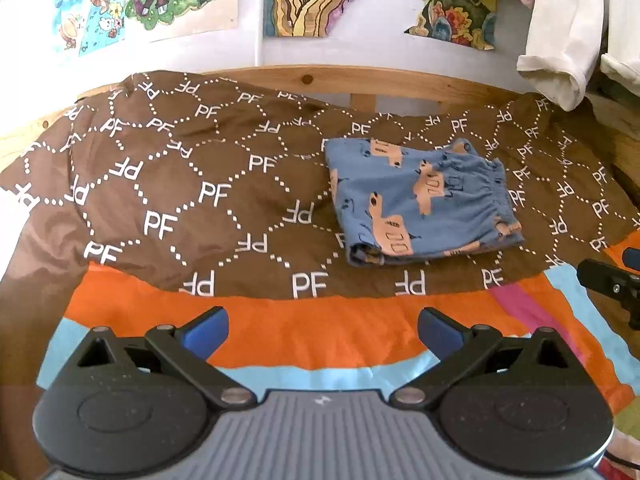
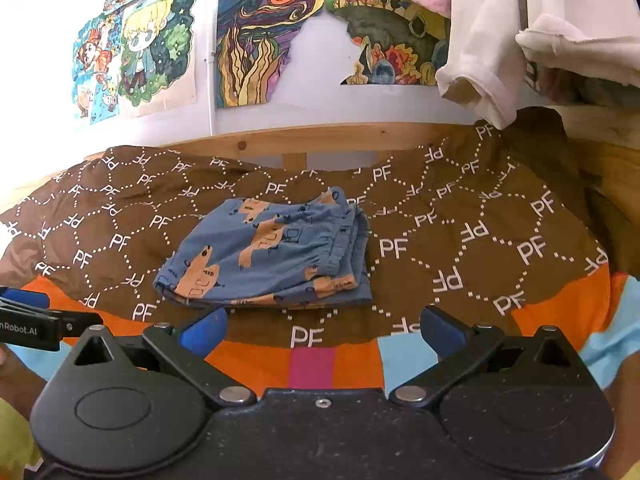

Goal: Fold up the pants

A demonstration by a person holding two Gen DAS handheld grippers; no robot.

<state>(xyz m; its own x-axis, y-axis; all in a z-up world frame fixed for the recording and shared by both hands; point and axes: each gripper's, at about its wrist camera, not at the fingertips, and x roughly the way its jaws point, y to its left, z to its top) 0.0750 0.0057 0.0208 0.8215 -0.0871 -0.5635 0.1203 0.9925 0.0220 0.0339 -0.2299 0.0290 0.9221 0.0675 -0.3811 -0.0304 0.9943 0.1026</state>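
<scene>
Folded pants lying on bed; both claws standing clear.

The blue pants (image 1: pixel 420 204) are resting folded on the brown cover (image 1: pixel 192 184). The left claw (image 1: pixel 323 332) and right claw (image 2: pixel 323 330) are hovering nearby, jaws spread, gripping nothing.

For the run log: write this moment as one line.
blue pants: folded, on brown PF blanket | left tool: open, empty, clear of pants | right tool: open, empty, clear of pants

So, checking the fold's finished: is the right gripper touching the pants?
Apart. In the right wrist view, brown cloth shows between the open right gripper and the pants.
</scene>
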